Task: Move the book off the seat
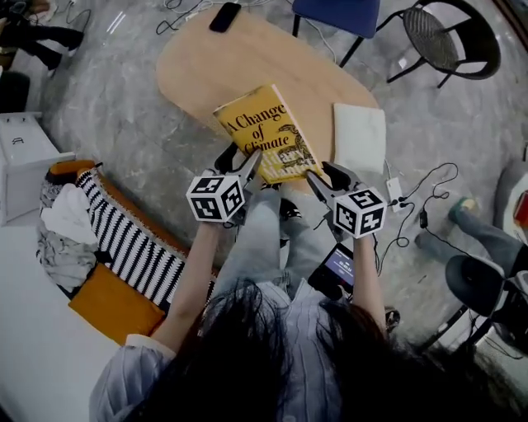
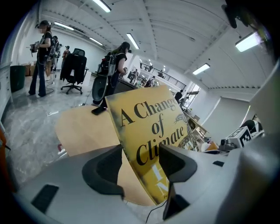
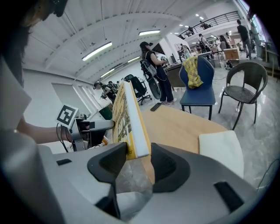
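Observation:
A yellow book titled "A Change of Climate" (image 1: pixel 268 132) is held tilted over the near edge of an oval wooden table (image 1: pixel 206 66). My left gripper (image 1: pixel 247 169) is shut on its lower left corner. In the left gripper view the cover (image 2: pixel 148 131) slants between the jaws, one jaw behind it and one in front. My right gripper (image 1: pixel 318 177) is shut on the lower right corner. The right gripper view shows the book's page edge (image 3: pixel 133 118) clamped across its thickness. Whether the book touches the table is hidden.
A black phone (image 1: pixel 224 16) lies at the table's far end and a white pad (image 1: pixel 360 136) at its right. A blue chair (image 1: pixel 337 15) and a black mesh chair (image 1: pixel 450 37) stand beyond. Striped cloth (image 1: pixel 132 247) lies left, cables (image 1: pixel 412 198) right.

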The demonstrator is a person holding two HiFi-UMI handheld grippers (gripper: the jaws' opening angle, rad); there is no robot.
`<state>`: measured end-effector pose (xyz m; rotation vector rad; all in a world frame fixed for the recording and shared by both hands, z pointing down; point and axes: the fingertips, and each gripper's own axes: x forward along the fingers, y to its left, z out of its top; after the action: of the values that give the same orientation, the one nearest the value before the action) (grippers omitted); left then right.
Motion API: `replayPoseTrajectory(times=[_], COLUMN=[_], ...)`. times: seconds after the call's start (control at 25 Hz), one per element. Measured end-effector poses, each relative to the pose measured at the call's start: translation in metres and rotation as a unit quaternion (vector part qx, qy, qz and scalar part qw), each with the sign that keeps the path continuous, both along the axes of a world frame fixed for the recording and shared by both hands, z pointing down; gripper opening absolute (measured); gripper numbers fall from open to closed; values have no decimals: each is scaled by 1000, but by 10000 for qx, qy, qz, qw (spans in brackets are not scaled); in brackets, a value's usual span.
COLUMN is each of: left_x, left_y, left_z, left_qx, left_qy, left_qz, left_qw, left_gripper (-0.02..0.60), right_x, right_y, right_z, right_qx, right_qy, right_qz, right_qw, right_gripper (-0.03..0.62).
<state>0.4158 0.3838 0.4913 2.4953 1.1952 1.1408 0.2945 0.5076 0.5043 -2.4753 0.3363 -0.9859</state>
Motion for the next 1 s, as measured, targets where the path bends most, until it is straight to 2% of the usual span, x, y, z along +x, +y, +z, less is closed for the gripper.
replayPoseTrajectory(times=[0.16, 0.48, 0.68, 0.84, 1.0], left_x=[7, 11, 12, 7, 4], left_y=[33, 65, 78, 84, 90], left_z=[28, 98, 149, 189, 222], left_qx=[122, 403, 631, 800, 1051], left_qy=[-135, -435, -682, -1004, -1132], left_qz=[377, 998, 1160, 1193, 1261], left_qw=[9991, 9932, 9889, 9845, 9799], left_gripper=[275, 275, 273, 273, 268], right_x=[-3, -15, -18, -26, -32], right_y=[22, 36, 40, 43, 43], right_z=[28, 96, 142, 174, 203], right_qx=[173, 688, 1114, 1649, 1730], right_qy=[-238, -684, -976, -1184, -1408], right_qz=[348, 945, 1249, 1633, 1773], right_qw=[9990, 9908, 9811, 9655, 9585], right_gripper=[184, 181, 179, 176, 175])
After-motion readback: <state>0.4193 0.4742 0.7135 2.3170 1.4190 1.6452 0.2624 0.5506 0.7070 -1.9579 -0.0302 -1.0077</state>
